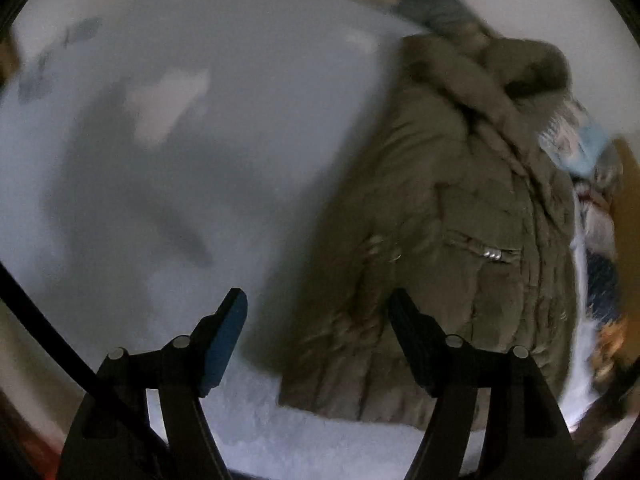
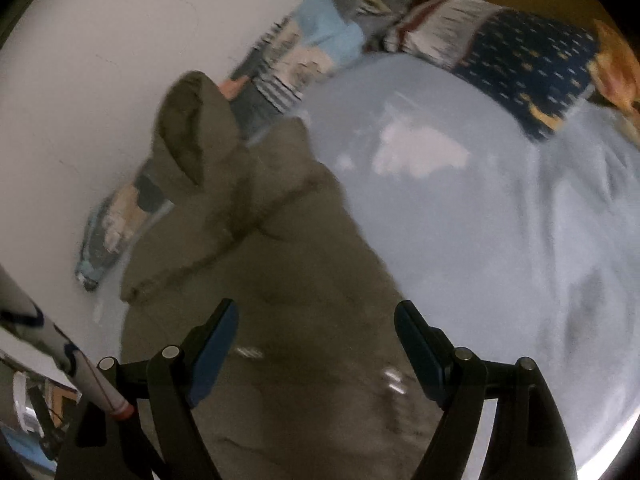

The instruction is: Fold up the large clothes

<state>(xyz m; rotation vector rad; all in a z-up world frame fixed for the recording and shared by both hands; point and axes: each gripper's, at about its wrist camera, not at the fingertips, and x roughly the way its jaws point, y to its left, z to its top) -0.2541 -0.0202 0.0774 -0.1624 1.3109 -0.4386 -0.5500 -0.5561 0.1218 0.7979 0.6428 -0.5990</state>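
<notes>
An olive-green padded jacket [image 1: 452,232] with a fur-trimmed hood lies on a pale blue bed sheet [image 1: 192,184]. In the left wrist view it fills the right half, hem toward me, a silver zip pull on its pocket. My left gripper [image 1: 318,300] is open and empty, above the jacket's lower left edge. In the right wrist view the jacket [image 2: 296,280] lies below and ahead, hood [image 2: 196,136] toward the wall. My right gripper [image 2: 316,312] is open and empty, just above the jacket's body.
A patchwork quilt [image 2: 460,36] is bunched along the wall and the head of the bed. A white wall [image 2: 120,60] borders the bed on the left. Pale blue sheet [image 2: 500,220] spreads to the right of the jacket.
</notes>
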